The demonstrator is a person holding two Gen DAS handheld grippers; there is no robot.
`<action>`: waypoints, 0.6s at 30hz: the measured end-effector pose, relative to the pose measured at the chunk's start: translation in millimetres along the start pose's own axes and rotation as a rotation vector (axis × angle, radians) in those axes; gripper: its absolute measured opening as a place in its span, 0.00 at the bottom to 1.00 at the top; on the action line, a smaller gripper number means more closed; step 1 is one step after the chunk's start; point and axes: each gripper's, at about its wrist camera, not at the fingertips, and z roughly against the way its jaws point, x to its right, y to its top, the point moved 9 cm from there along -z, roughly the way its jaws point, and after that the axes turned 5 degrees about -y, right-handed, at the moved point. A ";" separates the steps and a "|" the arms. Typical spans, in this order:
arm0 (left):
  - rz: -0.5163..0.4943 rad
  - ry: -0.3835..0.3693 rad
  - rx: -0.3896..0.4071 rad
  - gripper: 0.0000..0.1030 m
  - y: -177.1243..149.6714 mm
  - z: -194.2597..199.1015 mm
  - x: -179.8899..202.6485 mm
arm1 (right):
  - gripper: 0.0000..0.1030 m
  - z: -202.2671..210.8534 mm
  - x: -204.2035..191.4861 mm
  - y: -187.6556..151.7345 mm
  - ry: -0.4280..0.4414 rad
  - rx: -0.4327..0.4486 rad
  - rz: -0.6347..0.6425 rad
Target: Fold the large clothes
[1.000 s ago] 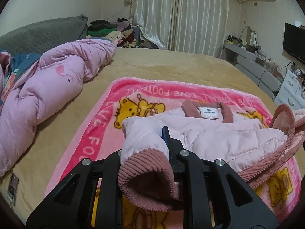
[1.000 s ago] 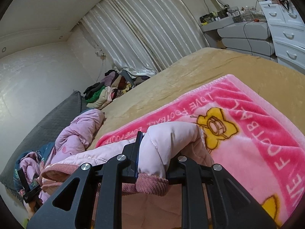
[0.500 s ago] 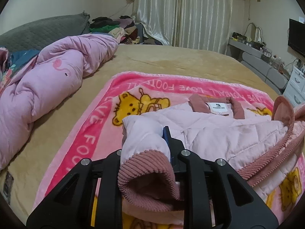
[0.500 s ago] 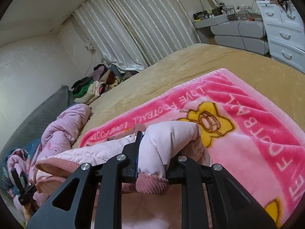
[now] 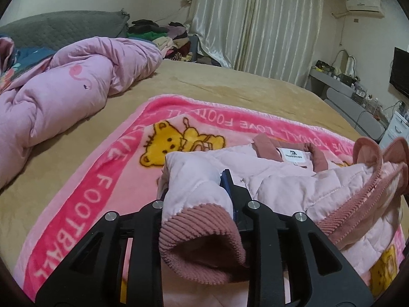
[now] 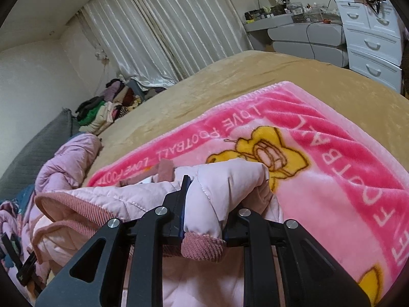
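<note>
A pale pink quilted jacket (image 5: pixel 294 179) with dusty-rose corduroy cuffs and collar lies on a pink bear blanket (image 5: pixel 102 192). My left gripper (image 5: pixel 198 192) is shut on one sleeve near its corduroy cuff (image 5: pixel 199 227), held above the blanket. My right gripper (image 6: pixel 208 199) is shut on the other sleeve (image 6: pixel 225 184) near its cuff (image 6: pixel 202 249). The jacket's body (image 6: pixel 115 199) hangs between them, collar and white label (image 5: pixel 294 156) facing up. The finger pads are hidden in the fabric.
The blanket (image 6: pixel 332 153) lies on a tan bed cover (image 5: pixel 230 87). A pink duvet (image 5: pixel 64 97) is heaped at the left. A clothes pile (image 5: pixel 163 35) sits by the curtains. White drawers (image 6: pixel 370 38) and a grey bench stand at the right.
Both grippers have moved lower and forward with the sleeves, closer to the blanket. Both stay shut on the jacket.
</note>
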 end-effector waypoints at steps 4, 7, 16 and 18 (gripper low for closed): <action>0.021 -0.051 -0.002 0.25 -5.8 -2.5 -1.7 | 0.18 -17.5 0.9 -5.1 -0.041 -0.018 0.006; 0.033 -0.106 -0.006 0.34 -5.9 -0.6 -1.3 | 0.18 -29.2 2.6 -9.0 -0.065 -0.030 0.004; 0.078 -0.220 -0.016 0.54 1.1 5.4 3.0 | 0.18 -53.3 3.6 -12.0 -0.117 -0.081 -0.014; 0.086 -0.227 -0.017 0.57 3.5 9.5 2.8 | 0.18 -56.4 3.0 -11.2 -0.125 -0.093 -0.017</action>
